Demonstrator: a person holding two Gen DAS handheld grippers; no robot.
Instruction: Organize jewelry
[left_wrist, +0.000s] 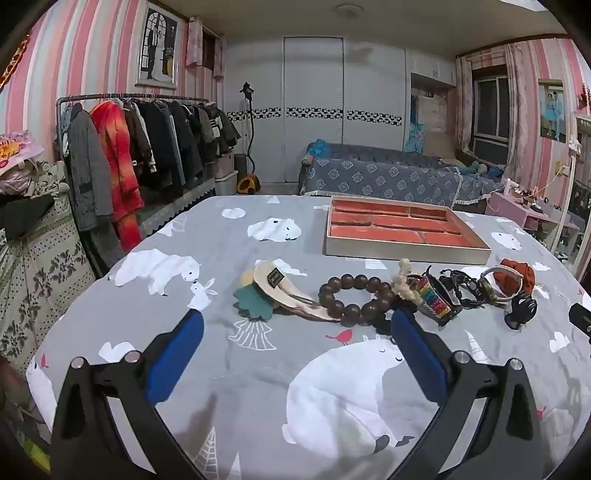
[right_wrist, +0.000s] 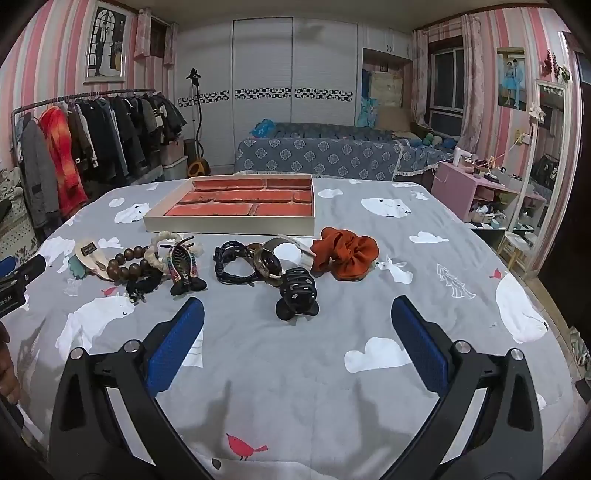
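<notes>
A row of jewelry and hair pieces lies on the grey bear-print cloth (left_wrist: 229, 373). In the left wrist view: a cream hair clip (left_wrist: 275, 286), a brown bead bracelet (left_wrist: 354, 301), a rainbow claw clip (left_wrist: 436, 301), a black cord bracelet (left_wrist: 460, 286). In the right wrist view: a black claw clip (right_wrist: 297, 293), an orange scrunchie (right_wrist: 347, 256), a watch (right_wrist: 267, 260). Behind them sits a tray (left_wrist: 404, 254) (right_wrist: 229, 225) with orange compartments. My left gripper (left_wrist: 297, 325) is open, short of the beads. My right gripper (right_wrist: 297, 314) is open, just before the black claw clip.
A clothes rack (left_wrist: 147, 147) stands at the left, a blue-covered sofa (right_wrist: 317, 157) behind the table, a pink side table (right_wrist: 461, 186) at the right. The left gripper's body (right_wrist: 16, 284) shows at the left edge of the right wrist view.
</notes>
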